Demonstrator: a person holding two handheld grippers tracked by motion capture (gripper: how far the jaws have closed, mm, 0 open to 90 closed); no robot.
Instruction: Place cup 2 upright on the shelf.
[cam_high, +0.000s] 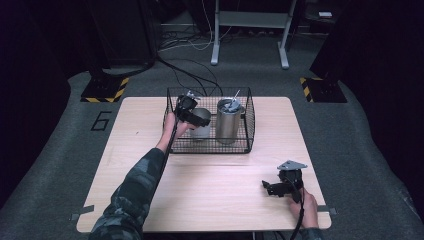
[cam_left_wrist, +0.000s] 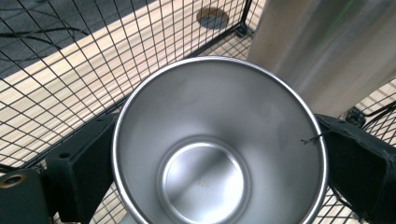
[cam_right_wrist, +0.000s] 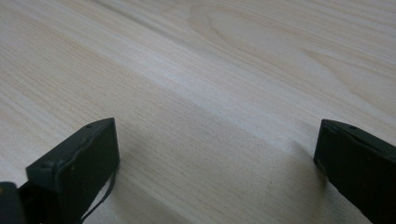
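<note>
Standing inside wire basket on tabletop: short steel cup, beside taller steel canister. Left tongs clasp the cup, one jaw on each side of it. Right tongs released, jaws wide apart above bare tabletop near front right corner.

Steel cup: round, polished, empty, upright, mouth open upward. It stands inside the wire basket, left part, just beside a taller steel canister, between two black jaws.
</note>
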